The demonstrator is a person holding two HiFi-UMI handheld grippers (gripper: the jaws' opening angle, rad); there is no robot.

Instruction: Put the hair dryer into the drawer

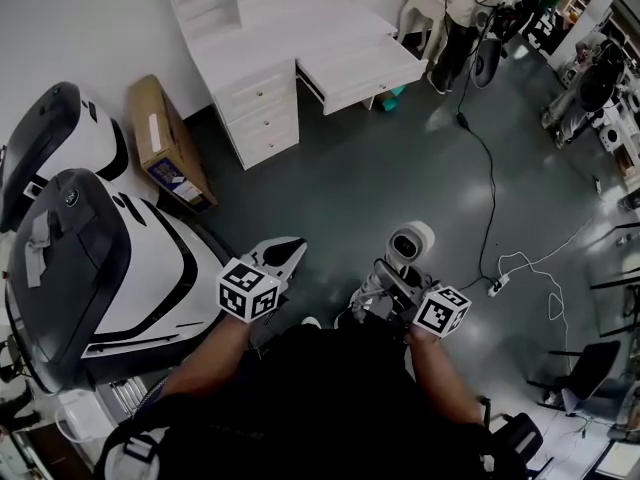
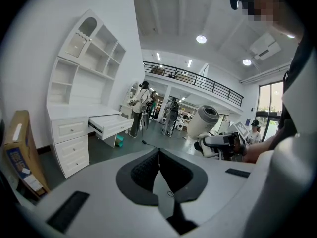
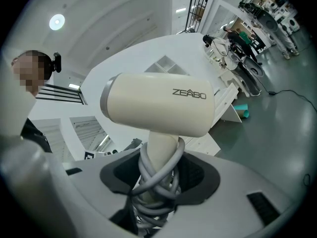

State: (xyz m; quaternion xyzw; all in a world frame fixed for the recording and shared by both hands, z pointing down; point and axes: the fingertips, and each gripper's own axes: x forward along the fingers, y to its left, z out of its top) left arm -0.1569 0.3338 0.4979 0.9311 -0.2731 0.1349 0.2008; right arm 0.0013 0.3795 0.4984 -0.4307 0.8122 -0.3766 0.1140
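Note:
A cream hair dryer, its grey cord wound round the handle, stands upright in my right gripper, which is shut on the handle. In the head view the dryer sits just ahead of the right gripper, over the dark floor. My left gripper is held beside it, jaws closed together with nothing between them. In the left gripper view the dryer is off to the right. The white desk stands far ahead with its drawer pulled out; the same drawer shows in the left gripper view.
White-and-black machines crowd the left side. A cardboard box leans by the desk's drawer stack. A black cable and a white one run over the floor at right. A person stands beyond the desk.

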